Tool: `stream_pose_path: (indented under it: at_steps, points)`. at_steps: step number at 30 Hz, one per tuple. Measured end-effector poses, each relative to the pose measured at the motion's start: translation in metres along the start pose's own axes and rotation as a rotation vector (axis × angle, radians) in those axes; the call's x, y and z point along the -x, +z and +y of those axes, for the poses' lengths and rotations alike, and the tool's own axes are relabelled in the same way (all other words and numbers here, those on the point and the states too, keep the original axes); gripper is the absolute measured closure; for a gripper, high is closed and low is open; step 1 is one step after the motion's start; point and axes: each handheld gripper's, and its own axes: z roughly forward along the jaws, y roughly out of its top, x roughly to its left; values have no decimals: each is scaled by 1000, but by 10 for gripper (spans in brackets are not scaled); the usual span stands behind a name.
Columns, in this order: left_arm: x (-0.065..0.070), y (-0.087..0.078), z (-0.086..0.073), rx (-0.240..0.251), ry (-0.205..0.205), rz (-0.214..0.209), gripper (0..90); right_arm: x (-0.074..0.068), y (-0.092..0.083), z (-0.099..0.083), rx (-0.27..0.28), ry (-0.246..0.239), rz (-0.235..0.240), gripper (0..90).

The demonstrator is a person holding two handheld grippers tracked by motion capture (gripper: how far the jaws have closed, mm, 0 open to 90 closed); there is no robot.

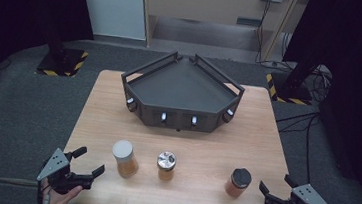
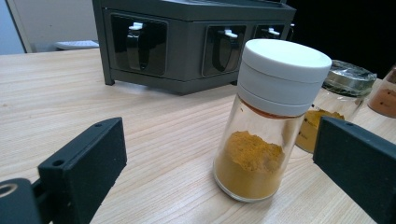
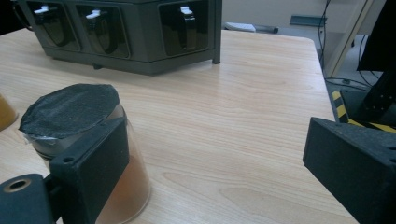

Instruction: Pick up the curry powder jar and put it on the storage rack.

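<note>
White-capped jar (image 2: 271, 121): clear glass, tall white screw lid, about a third full of yellow-orange powder; stands upright on the surface (image 1: 204, 149) at 7 o'clock, just ahead of the left gripper (image 1: 84, 160), whose fingers gape wide and hold nothing. Right gripper (image 1: 273, 187), at 5 o'clock beside the black-lidded jar (image 1: 238, 182), fingers likewise spread, empty.
</note>
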Motion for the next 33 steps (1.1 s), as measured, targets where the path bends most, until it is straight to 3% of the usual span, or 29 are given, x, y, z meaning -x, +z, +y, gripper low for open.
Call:
stream_pose_path:
  at_steps: [8,14,17,27,33]
  points:
    - [-1,1,0,-4,-5,-4,17,-1,1,1,-11,-11,6,72]
    - [-1,2,0,-8,-15,2,17,3,1,-1,-7,11,12,72]
    - [1,2,2,-18,13,3,17,3,0,-1,-6,10,10,73]
    - [-2,1,0,-10,-11,-11,17,2,2,0,-5,6,16,74]
    - [-2,3,1,-17,-4,-13,17,3,1,-1,3,7,21,76]
